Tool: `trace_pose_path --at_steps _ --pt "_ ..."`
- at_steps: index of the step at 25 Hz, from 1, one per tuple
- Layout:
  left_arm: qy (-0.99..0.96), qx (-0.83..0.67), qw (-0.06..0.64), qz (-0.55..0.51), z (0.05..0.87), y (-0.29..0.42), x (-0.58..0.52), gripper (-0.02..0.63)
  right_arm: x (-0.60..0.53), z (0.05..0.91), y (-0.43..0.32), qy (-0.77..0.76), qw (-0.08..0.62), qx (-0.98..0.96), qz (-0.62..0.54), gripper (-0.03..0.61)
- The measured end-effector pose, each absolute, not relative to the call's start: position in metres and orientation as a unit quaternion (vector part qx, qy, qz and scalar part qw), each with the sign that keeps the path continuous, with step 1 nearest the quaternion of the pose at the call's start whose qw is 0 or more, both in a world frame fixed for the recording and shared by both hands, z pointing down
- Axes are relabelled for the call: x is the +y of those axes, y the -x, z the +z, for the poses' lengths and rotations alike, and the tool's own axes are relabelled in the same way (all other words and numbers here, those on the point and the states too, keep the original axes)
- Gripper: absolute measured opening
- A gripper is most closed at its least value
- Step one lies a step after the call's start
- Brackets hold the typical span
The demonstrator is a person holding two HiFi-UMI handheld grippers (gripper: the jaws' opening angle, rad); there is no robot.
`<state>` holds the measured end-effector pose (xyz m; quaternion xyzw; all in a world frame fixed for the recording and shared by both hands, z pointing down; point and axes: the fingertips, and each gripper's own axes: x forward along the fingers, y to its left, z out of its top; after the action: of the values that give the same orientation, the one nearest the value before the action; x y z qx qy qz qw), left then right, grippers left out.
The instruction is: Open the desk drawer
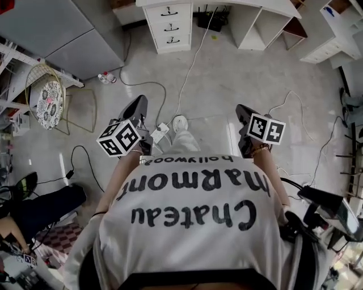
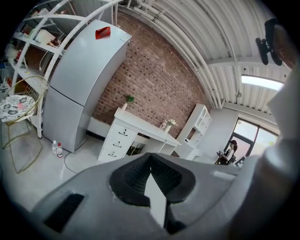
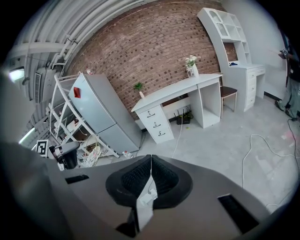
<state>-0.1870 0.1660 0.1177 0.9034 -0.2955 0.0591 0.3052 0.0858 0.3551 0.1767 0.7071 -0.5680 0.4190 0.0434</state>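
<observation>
A white desk (image 1: pixel 227 4) stands against the brick wall across the room, with a three-drawer unit (image 1: pixel 170 25) under its left end. All three drawers with dark handles look closed. The same drawer unit (image 2: pixel 116 140) shows far ahead in the left gripper view, and the drawer unit (image 3: pixel 157 123) shows again in the right gripper view. My left gripper (image 1: pixel 138 103) and right gripper (image 1: pixel 241 109) hang in front of the person's body over the floor, far from the desk. The left gripper (image 2: pixel 150 155) has its jaws together, empty. The right gripper (image 3: pixel 151 157) is likewise shut on nothing.
A grey fridge (image 1: pixel 62 34) stands left of the desk, with small bottles (image 1: pixel 106 77) at its foot. A wire chair (image 1: pixel 48 96) sits at left. Cables (image 1: pixel 190 68) and a power strip (image 1: pixel 160 131) cross the floor. White shelving (image 1: pixel 266 22) stands right of the desk.
</observation>
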Motion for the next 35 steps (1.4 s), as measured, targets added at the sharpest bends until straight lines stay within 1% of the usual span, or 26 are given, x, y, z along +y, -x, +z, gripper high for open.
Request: trace_pose_path --at_steps 4,8,13,16,18,22,25,31,35 --pt "-0.905 -0.296 0.301 0.044 0.108 0.160 0.106 0.015 0.297 0.162 -0.113 -0.710 0.048 -0.570 0.410 0.015" --pt "-0.910 -0.303 0.282 0.032 0.087 0.142 0.049 0.015 0.229 0.125 -0.134 -0.709 0.039 -0.601 0.368 0.015" --pt "-0.916 -0.310 0.256 0.022 0.068 0.129 -0.014 0.015 0.150 0.076 -0.148 -0.693 -0.036 -0.654 0.302 0.015" --pt "-0.917 -0.310 0.252 0.020 0.067 0.119 -0.050 0.015 0.111 0.060 -0.156 -0.681 -0.059 -0.678 0.269 0.015" --pt "-0.918 -0.308 0.248 0.012 0.062 0.111 -0.070 0.015 0.091 0.059 -0.159 -0.677 -0.052 -0.685 0.263 0.015" --pt "-0.920 -0.305 0.245 -0.011 0.053 0.099 -0.087 0.015 0.064 0.074 -0.164 -0.678 0.006 -0.683 0.274 0.015" --pt "-0.919 -0.308 0.247 0.004 0.062 0.095 -0.091 0.015 0.047 0.092 -0.170 -0.678 0.028 -0.672 0.298 0.015" --pt "-0.897 -0.344 0.278 0.014 0.088 0.104 -0.103 0.015 0.002 0.108 -0.172 -0.646 0.022 -0.688 0.330 0.015" --pt "-0.885 -0.381 0.269 -0.011 0.089 0.104 -0.116 0.015 -0.034 0.105 -0.179 -0.617 -0.002 -0.713 0.334 0.015"
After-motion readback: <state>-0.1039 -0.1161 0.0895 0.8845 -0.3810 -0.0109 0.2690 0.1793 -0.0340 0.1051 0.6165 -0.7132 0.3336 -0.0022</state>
